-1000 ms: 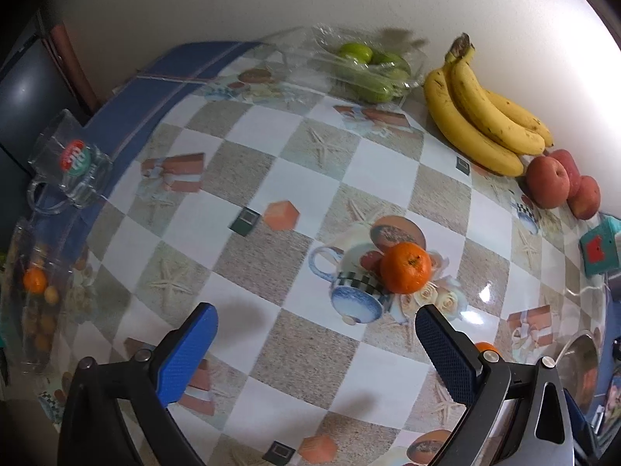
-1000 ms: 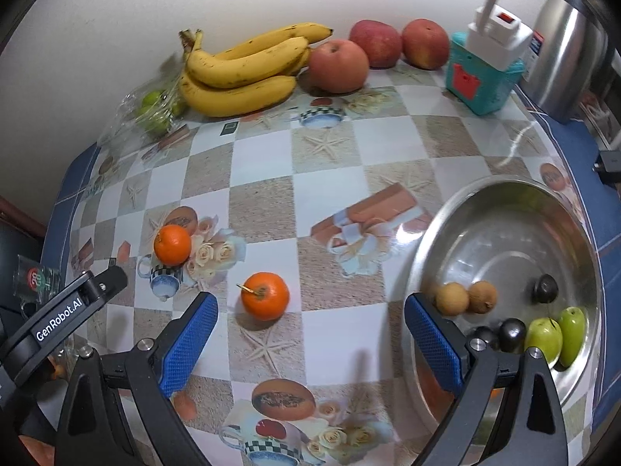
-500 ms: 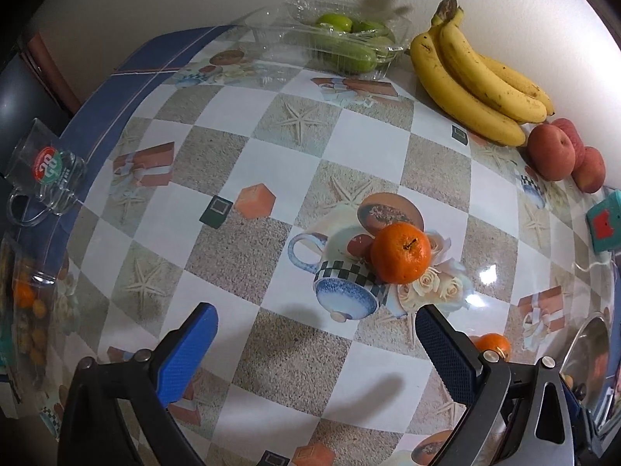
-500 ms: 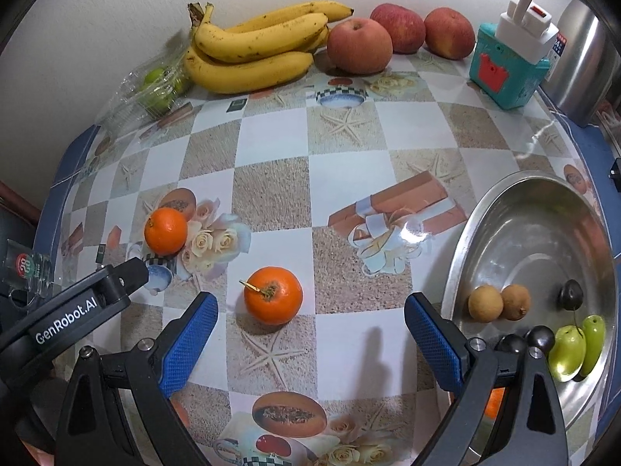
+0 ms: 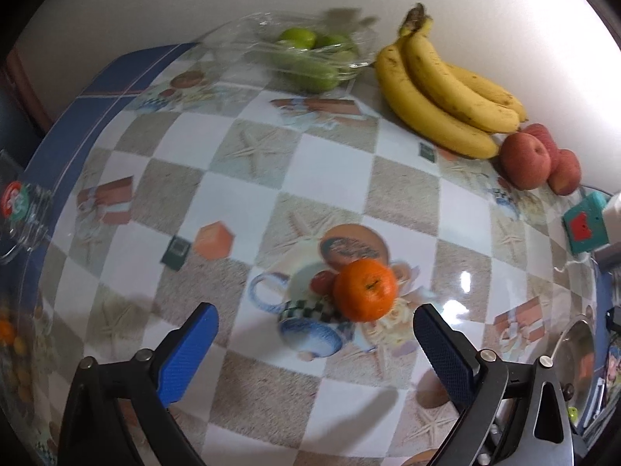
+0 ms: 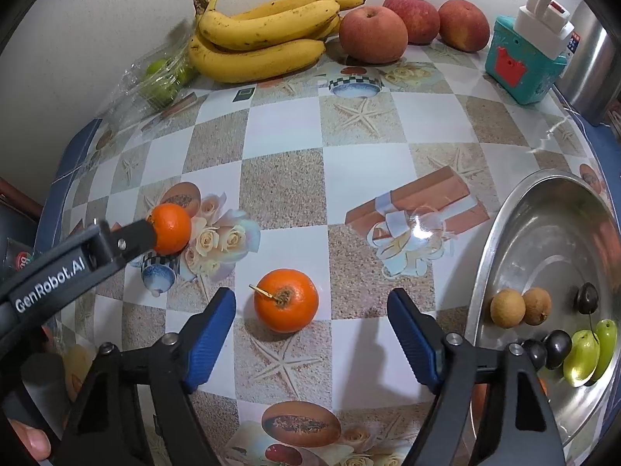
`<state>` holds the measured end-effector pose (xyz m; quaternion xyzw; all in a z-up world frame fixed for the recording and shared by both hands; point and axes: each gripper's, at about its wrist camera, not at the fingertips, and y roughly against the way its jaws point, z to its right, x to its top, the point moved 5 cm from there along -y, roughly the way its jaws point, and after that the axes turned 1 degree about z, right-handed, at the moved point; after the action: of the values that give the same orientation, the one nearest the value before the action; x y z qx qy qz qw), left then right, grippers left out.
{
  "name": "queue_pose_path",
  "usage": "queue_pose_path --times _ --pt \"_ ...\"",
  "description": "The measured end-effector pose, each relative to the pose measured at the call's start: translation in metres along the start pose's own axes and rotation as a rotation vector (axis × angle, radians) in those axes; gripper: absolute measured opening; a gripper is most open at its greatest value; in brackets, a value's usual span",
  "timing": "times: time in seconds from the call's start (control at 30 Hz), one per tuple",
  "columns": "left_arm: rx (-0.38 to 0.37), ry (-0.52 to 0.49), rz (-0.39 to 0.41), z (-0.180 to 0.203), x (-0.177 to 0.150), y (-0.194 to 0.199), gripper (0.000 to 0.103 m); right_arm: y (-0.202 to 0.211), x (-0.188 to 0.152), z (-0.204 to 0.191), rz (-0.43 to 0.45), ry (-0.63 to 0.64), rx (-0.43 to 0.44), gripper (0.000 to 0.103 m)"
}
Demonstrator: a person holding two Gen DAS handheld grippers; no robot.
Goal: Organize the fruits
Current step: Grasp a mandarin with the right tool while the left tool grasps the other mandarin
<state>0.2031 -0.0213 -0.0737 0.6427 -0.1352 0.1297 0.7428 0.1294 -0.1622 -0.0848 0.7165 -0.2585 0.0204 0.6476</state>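
L gripper [image 5: 312, 326] stands wide, jaws just eased in a touch, pointing steeply down over a tangerine [image 5: 365, 289] that sits on the teacup print of the table [image 5: 318, 163], nothing pressed between the pads. R gripper [image 6: 310, 320] narrower but clear of contact, jaws just been closing, w/ a second tangerine [image 6: 286, 300], stalk up, lying between its blue fingers [image 6: 211, 334], nearer the left one, no touch seen. Steel bowl [image 6: 504, 233] at right edge holds two longans [image 6: 520, 306], dark plums [image 6: 557, 345] and green fruit, prob. small mangoes [image 6: 590, 349]. At the wall: bananas [image 6: 264, 35], three apples [image 6: 373, 33], limes in a clear bag [image 5: 310, 54], teal toy box [image 6: 524, 66]
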Motion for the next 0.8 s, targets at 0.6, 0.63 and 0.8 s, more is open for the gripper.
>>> queue_pose_path --times 0.6,0.63,0.8 --pt "-0.049 -0.087 -0.019 0.027 0.0 -0.019 0.044 -0.002 0.0 -0.006 -0.011 0.007 0.047 0.043" --pt "-0.047 -0.087 -0.019 0.028 0.0 -0.019 0.043 -0.001 0.001 -0.006 -0.011 0.007 0.05 0.041" --pt "-0.046 -0.08 -0.016 0.027 -0.001 -0.019 0.041 0.001 0.001 -0.008 -0.007 0.01 0.062 0.034"
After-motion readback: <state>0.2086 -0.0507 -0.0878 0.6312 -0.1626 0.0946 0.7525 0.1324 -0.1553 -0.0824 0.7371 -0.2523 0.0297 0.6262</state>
